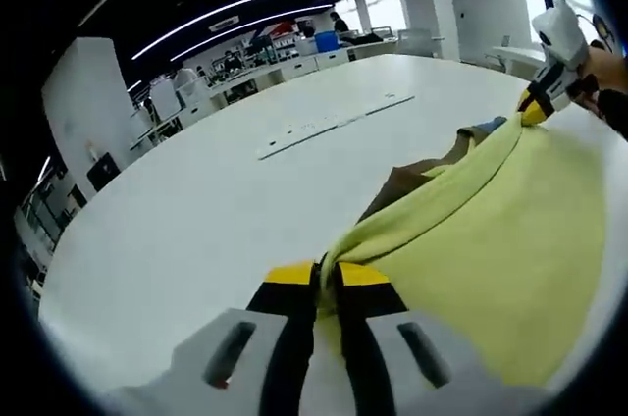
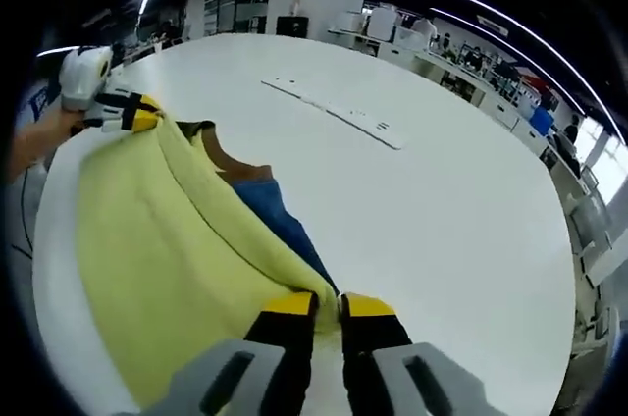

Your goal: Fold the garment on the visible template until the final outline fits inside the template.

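Right now you have the yellow garment (image 1: 491,239) pinched at two points, stretched between your hands over the white table (image 1: 196,210). In the left gripper view, your left gripper (image 1: 327,284) rises from the bottom centre with its yellow-tipped jaws closed together on a bunched fold of the yellow cloth, which fans out toward the right and lower right of the frame. At the upper right of that view your right gripper (image 1: 535,110) grips the far end of the same taut edge, with your hand (image 1: 603,73) just behind it. Beneath the yellow cloth, near the middle right, brown fabric (image 1: 412,181) and a bit of blue fabric (image 1: 488,128) peek out.

In the right gripper view, your right gripper (image 2: 328,310) sits at the bottom centre, jaws clamped on the yellow cloth's edge; the garment spreads over the left half of the frame. Your left gripper appears at the upper left, holding the opposite end. Blue and brown fabric lie along the yellow edge, centre left. A flat white strip (image 2: 339,110) lies on the table, upper centre, well apart from the garment.
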Available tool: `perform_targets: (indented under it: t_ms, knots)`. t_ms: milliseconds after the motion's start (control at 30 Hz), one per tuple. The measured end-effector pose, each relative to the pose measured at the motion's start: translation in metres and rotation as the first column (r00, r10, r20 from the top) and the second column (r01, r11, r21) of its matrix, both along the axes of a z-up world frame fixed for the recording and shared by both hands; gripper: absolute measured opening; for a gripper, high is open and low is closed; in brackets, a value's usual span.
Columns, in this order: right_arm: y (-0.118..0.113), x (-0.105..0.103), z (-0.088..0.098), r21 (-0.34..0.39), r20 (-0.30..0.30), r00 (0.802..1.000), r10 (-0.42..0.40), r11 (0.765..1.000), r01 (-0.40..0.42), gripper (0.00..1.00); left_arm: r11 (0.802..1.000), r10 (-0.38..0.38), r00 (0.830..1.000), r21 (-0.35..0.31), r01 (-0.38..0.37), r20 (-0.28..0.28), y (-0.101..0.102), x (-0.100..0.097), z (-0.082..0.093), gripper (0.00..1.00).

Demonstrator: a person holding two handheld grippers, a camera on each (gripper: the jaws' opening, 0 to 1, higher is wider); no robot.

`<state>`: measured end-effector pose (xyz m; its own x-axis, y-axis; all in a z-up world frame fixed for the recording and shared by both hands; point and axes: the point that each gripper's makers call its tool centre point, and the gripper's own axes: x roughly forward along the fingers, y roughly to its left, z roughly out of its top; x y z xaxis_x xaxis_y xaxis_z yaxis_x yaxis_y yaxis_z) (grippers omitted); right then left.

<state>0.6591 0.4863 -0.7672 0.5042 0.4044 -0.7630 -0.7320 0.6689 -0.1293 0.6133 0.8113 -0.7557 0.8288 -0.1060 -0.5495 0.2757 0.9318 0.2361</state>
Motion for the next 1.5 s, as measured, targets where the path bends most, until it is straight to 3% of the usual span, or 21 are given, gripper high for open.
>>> perform_targets:
  t_ms: [133, 267, 433, 567, 767, 933, 1100, 1333, 1500]
  knots:
    - [-0.003, -0.002, 0.003, 0.018, -0.009, 1.000, -0.019, 1.000, 0.019, 0.23, 0.997, -0.014, 1.000, 0.072, 0.014, -0.004, 0.007, -0.002, 0.002, 0.17]
    - [-0.005, -0.010, 0.008, 0.024, -0.014, 1.000, -0.013, 1.000, 0.013, 0.30, 0.997, -0.038, 0.999, 0.071, 0.039, -0.012, 0.009, -0.010, 0.002, 0.18]
    - [-0.004, -0.013, 0.013, 0.008, 0.019, 1.000, 0.018, 1.000, -0.018, 0.32, 0.992, -0.114, 0.993, 0.063, 0.114, -0.003, 0.007, -0.018, 0.004, 0.20]
    - [-0.002, -0.014, 0.014, -0.060, 0.061, 0.995, 0.081, 0.995, -0.078, 0.28, 0.984, -0.154, 0.988, 0.093, 0.154, -0.014, 0.008, -0.017, 0.002, 0.19]
    - [-0.001, -0.003, 0.004, -0.076, 0.075, 0.993, 0.090, 0.994, -0.084, 0.20, 0.983, -0.159, 0.987, 0.088, 0.158, 0.002, 0.008, -0.004, 0.000, 0.18]
    - [-0.002, 0.013, 0.004, 0.022, 0.088, 0.996, -0.025, 0.999, 0.024, 0.19, 0.992, -0.119, 0.993, 0.048, 0.118, 0.024, 0.009, 0.011, -0.001, 0.15]
    - [-0.006, 0.026, 0.004, 0.092, 0.080, 0.986, -0.149, 0.986, 0.141, 0.18, 1.000, -0.030, 0.999, 0.008, 0.029, 0.039, 0.016, 0.023, -0.001, 0.16]
    - [-0.011, 0.029, 0.004, 0.144, 0.042, 0.976, -0.214, 0.968, 0.206, 0.20, 0.998, 0.064, 0.998, -0.030, -0.063, 0.027, 0.027, 0.021, 0.000, 0.24]
    - [-0.005, 0.019, 0.013, 0.213, -0.009, 0.971, -0.241, 0.948, 0.237, 0.31, 0.994, 0.086, 0.996, -0.061, -0.085, 0.016, 0.031, 0.009, 0.006, 0.35]
